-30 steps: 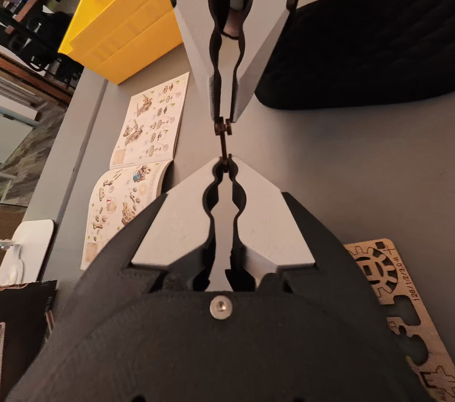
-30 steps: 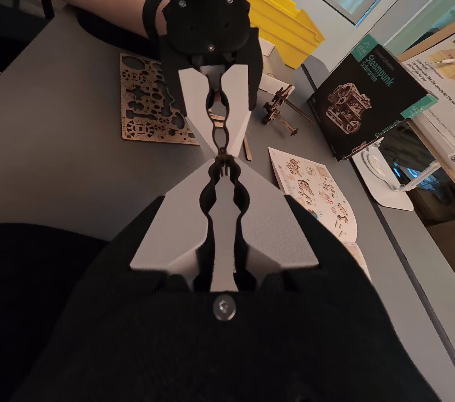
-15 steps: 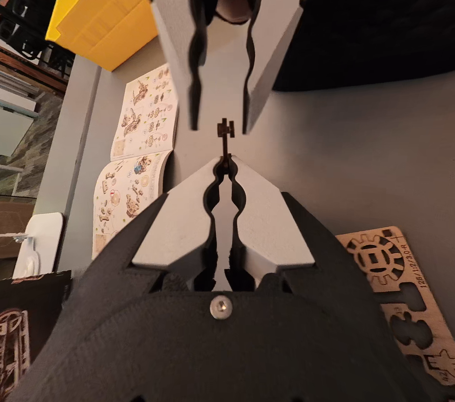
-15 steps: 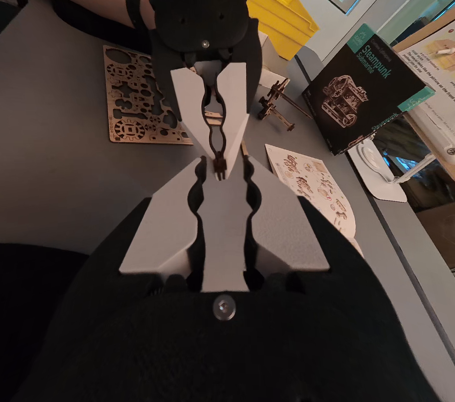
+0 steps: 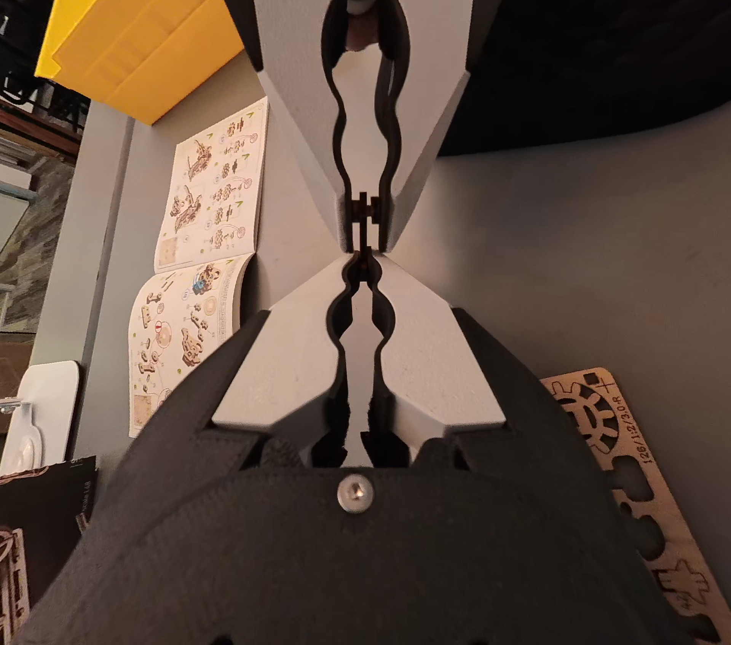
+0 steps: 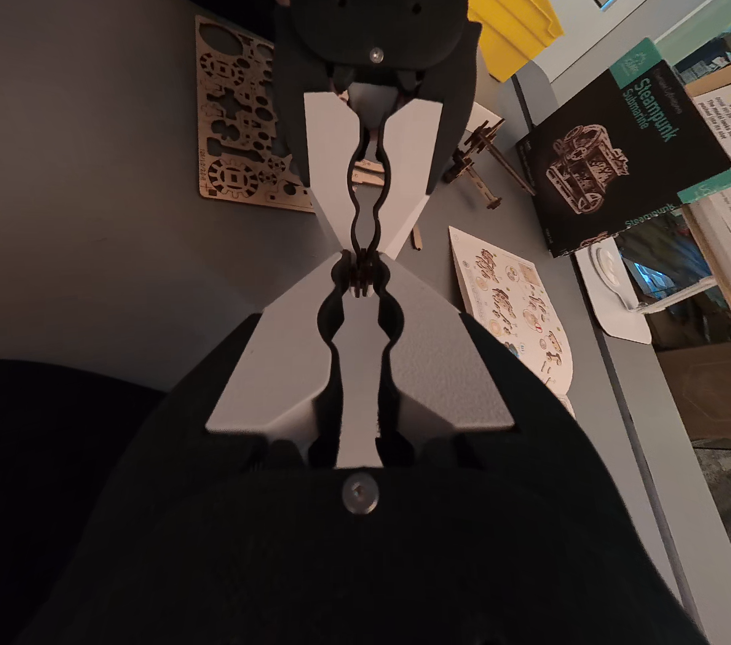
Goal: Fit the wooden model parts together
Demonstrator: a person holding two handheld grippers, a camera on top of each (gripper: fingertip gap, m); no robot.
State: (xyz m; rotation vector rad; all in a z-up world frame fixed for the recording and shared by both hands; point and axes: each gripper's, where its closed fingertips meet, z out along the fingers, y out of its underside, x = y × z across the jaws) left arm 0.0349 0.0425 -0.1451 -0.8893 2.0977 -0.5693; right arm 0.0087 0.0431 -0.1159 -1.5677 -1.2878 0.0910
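Note:
A small dark wooden part, a thin stem with a cross-shaped end, is held in the air between both grippers. My left gripper is shut on the stem's near end. My right gripper comes in from above, tip to tip with the left, and its fingers press on both sides of the cross end. In the right wrist view my right gripper is shut on the toothed end of the part. The left gripper meets it from above.
On the grey table lie an open instruction booklet, a laser-cut wooden sheet, a part-built wooden model and a loose wooden stick. A yellow bin and a black box stand at the edges. A black cushion lies near. The grippers are tip to tip, or close to it.
One second ago both grippers held the part. Half a second ago my right gripper was open and slightly back. Now it has shut on the cross end again, closer to the left gripper.

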